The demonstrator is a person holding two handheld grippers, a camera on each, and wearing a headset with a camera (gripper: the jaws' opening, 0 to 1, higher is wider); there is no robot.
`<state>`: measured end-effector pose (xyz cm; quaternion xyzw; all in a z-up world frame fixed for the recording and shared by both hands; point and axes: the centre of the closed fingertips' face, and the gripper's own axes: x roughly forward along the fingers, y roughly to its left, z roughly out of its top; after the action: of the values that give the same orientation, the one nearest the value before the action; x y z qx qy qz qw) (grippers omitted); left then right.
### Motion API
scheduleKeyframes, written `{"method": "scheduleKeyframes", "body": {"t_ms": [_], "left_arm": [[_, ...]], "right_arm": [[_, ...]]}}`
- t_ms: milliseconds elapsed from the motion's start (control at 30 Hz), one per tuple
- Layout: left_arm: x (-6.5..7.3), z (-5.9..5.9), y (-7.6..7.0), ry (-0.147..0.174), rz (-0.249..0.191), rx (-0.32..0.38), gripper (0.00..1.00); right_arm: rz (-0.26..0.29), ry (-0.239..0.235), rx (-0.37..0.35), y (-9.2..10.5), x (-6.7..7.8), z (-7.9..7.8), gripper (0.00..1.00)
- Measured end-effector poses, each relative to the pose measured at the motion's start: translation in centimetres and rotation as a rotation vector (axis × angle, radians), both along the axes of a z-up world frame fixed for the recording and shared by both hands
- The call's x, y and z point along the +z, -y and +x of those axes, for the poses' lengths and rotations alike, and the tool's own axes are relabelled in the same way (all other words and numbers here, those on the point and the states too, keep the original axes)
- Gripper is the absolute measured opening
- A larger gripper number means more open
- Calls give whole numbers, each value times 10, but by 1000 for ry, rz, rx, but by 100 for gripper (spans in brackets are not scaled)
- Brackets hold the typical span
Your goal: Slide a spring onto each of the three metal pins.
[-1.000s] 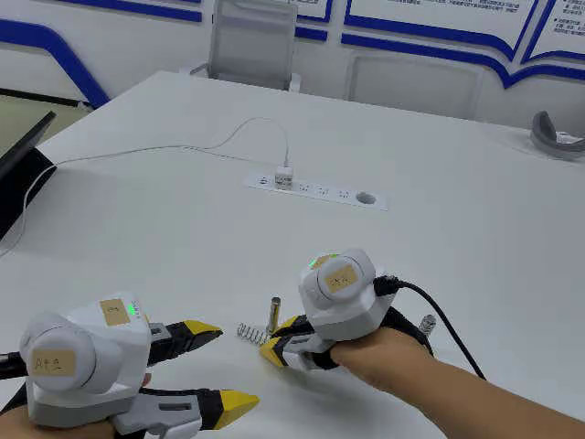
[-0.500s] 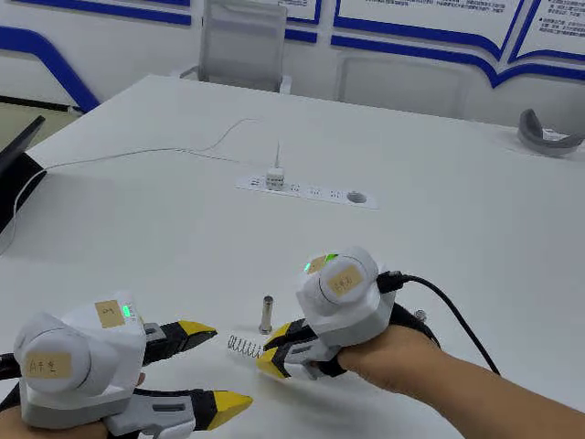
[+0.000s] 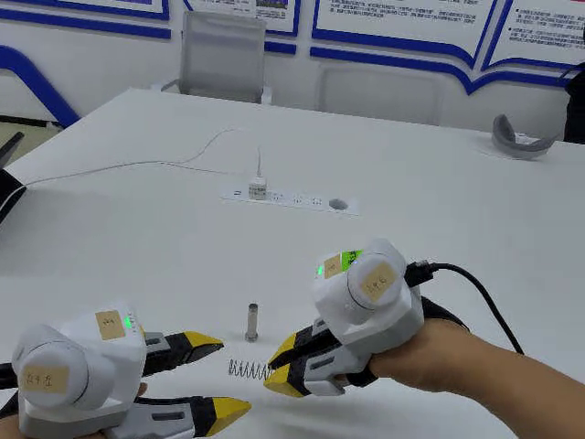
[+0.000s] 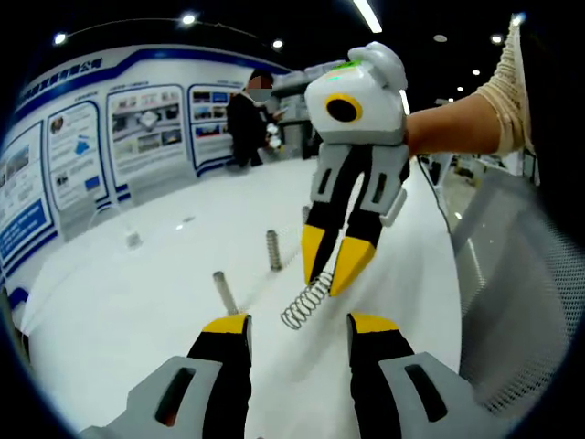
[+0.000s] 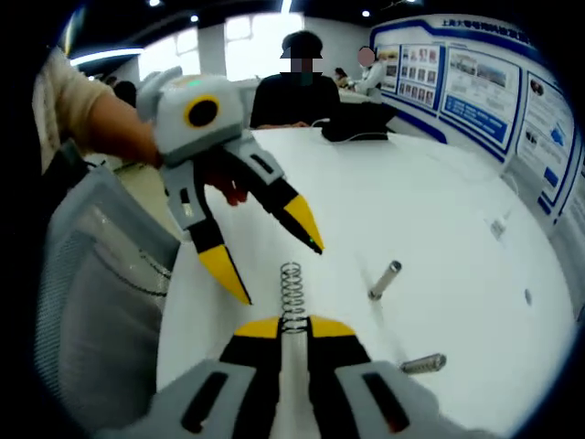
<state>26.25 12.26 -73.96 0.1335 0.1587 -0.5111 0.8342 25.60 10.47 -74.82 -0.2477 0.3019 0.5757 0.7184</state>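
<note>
A bare metal pin stands upright on the white table. Just in front of it, my right gripper is shut on one end of a spring, which sticks out level to the left. From the left gripper view, the spring hangs from the right gripper beside the bare pin; a pin wearing a spring stands farther back. My left gripper is open and empty, its jaws facing the spring. In the right gripper view, my right gripper pinches the spring.
A power strip with a white plug and cable lies mid-table. A chair stands at the far edge, and a grey headset sits at far right. A bare pin and a sprung pin lie right of my jaws.
The right gripper has drawn the spring toward me, away from the bare pin. The left gripper has barely moved. The head camera has tilted.
</note>
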Motion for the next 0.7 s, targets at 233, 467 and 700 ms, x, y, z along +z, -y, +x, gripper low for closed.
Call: {"method": "scheduleKeyframes", "body": {"t_ms": [233, 467, 700], "left_arm": [[3, -6, 8, 27, 6, -54, 30], [2, -14, 13, 49, 20, -97, 21], [-1, -20, 17, 60, 37, -129, 15]], "right_arm": [[-17, -4, 43, 1, 5, -11, 11], [-35, -11, 71, 1, 5, -17, 11], [-51, -16, 92, 2, 7, -21, 11]]}}
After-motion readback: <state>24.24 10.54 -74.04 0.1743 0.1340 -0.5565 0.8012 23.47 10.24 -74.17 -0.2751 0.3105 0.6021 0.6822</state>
